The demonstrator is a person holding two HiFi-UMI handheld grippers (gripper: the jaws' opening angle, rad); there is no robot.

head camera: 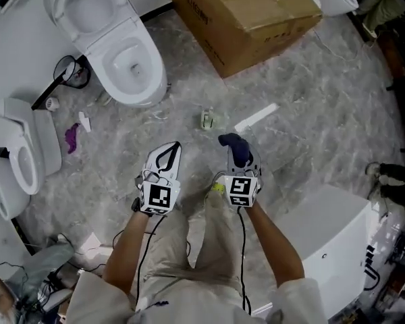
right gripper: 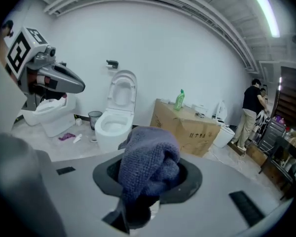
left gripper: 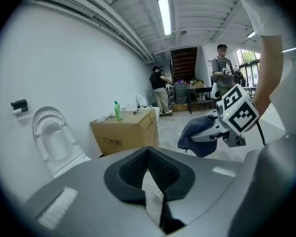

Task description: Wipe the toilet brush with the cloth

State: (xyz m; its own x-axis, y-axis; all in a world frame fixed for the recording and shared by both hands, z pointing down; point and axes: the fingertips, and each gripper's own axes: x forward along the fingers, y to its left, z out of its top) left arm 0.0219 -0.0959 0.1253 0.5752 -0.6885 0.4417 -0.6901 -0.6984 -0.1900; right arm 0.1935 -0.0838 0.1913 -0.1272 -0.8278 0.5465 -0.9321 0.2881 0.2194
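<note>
Closest to the person, the left gripper [head camera: 170, 152] has its two jaws pressed together with nothing in them. Just beside it, the right gripper [head camera: 240, 159] is squeezing a soft dark blue cloth [head camera: 231, 142], which sticks up in a bunch between its jaws. Both are held over the grey stone floor [head camera: 310, 113].

A little further out, a long white stick [head camera: 256, 117] lies flat on the floor. I think this is the toilet brush, but it is too small to be sure. A small pale thing [head camera: 208, 119] lies near it. Nothing holds the brush and the cloth is well apart from it, so I think the wiping has not begun. Next, the empty left gripper should open, reach down and pick the brush up by its handle. Then the cloth can rub along it.

Further away stand a white toilet [head camera: 155, 69] with its lid up and a brown cardboard box [head camera: 256, 19].
</note>
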